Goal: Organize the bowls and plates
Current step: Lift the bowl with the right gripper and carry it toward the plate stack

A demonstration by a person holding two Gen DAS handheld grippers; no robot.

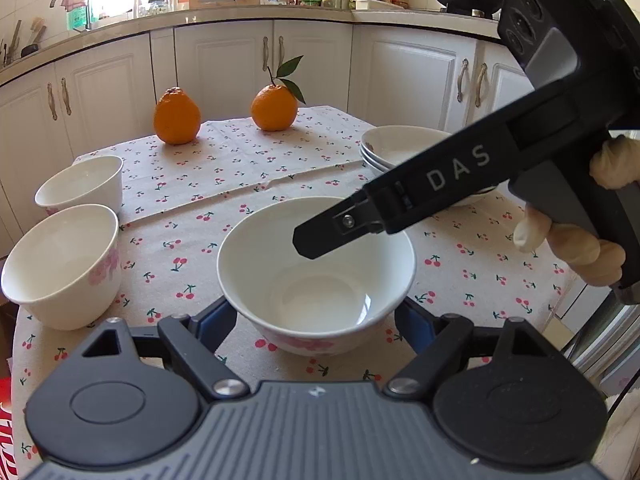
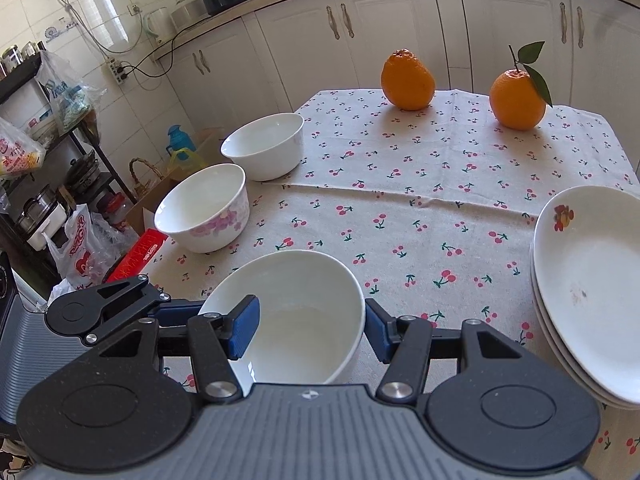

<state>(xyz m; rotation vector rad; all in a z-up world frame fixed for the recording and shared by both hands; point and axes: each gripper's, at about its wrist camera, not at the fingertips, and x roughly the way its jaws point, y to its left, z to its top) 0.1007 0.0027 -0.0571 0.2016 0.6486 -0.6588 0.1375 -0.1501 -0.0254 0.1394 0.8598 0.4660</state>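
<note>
Both hand-held grippers meet at the nearest white bowl on the cherry-print worktop: the left hand-held gripper clamps its outer walls, the right hand-held gripper pinches its rim (one pad inside). Stacked plates sit right.

Near bowl as landmark, seen from the right wrist view, standing on the tabletop. Behind it and to its left: a second bowl; farther behind that, a third bowl. To its right, well apart: a stack of plates at the tabletop's right edge. Far behind it: two oranges, side by side. One finger lies inside the near bowl, the other outside.
</note>
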